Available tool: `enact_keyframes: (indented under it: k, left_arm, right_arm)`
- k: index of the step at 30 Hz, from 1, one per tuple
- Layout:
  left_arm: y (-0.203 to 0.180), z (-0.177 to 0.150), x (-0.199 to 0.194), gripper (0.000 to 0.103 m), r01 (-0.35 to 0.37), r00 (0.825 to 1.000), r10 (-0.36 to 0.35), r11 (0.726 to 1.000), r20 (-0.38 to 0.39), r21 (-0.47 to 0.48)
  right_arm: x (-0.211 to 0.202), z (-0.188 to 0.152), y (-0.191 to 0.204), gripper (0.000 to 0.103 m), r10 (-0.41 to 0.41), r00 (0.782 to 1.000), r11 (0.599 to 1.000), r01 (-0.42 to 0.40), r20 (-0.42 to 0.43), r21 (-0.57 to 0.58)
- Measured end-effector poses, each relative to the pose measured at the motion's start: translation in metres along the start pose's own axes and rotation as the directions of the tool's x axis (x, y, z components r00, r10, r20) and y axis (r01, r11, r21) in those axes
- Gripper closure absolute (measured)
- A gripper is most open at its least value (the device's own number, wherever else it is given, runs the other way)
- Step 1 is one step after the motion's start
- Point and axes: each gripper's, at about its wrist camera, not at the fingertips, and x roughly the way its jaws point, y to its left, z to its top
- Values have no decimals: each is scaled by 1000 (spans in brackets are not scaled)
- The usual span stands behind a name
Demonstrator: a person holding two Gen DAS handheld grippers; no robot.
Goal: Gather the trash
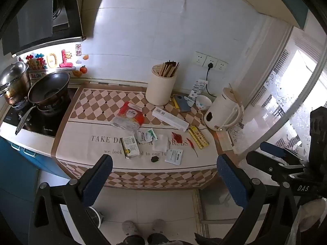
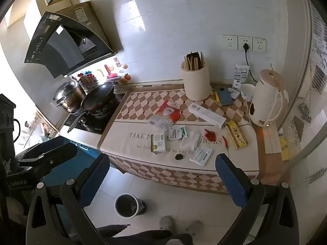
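Checkered brown-and-cream cloth [image 2: 143,102] covers the counter, and I take it as my landmark. On its near, lettered half lies the trash: a red-and-clear crumpled plastic bag [image 2: 166,115] toward the far side of the litter, a white-and-green sachet [image 2: 158,143] nearest the stove side, small torn white packets [image 2: 177,132] in the middle, a white tissue square [image 2: 191,139], a red torn wrapper [image 2: 210,135], a white printed sachet [image 2: 201,156] at the near edge, and a small dark lump [image 2: 179,156] just beside it. A round dark-lined waste bin [image 2: 127,205] stands on the floor below the cloth's near edge.

My left gripper [image 1: 164,175] and right gripper [image 2: 162,173] both hang short of the cloth's near edge, jaws spread wide, nothing between them.

Risks, as I judge them: the sachets lie flat on soft cloth, so a pinch may gather the cloth and drag neighbouring pieces. The long white carton [image 2: 206,116], yellow flat box [image 2: 238,135] and blue phone [image 2: 224,98] sit close to the litter on the kettle side and could be taken by mistake. The white electric kettle [image 2: 265,104] stands at the cloth's far right corner; a wide sweep could knock it. Light pieces could miss the bin on release.

Orientation: the white-and-green sachet's long axis runs roughly near-to-far across the cloth; the white printed sachet lies skewed, its long axis slanting toward the kettle side. The thin red sliver [image 2: 224,140] points near-to-far.
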Motion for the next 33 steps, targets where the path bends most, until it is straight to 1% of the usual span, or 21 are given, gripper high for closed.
enact_keyframes:
  k: [6,8,13,21,33]
  left_arm:
    - [-12,-1,2,0,10,1000,-10,1000,-1,-3]
    - [0,-2,-2,0,40,999,-40,999,4,-11]
    - [0,-4,-4,0,48,999,-48,999,5,-12]
    - [3,-3,-3,0,68,998,-68,998,-3,-18]
    - [-1,-1,-3,0,80,997,-80,997,-7,-8]
  right_arm:
    - [-3,1,-4,0,6,1000,1000,-6,5,-1]
    - [-4,1,-5,0,7,1000,1000,-7,8,0]
    - [-7,-3,5,0,8,1000,1000,-8,12,-1]
    - [-5,4,2,0,33,999,999,-33,-10,2]
    - [-1,2,1,0,57,998,998,-57,-15,-5]
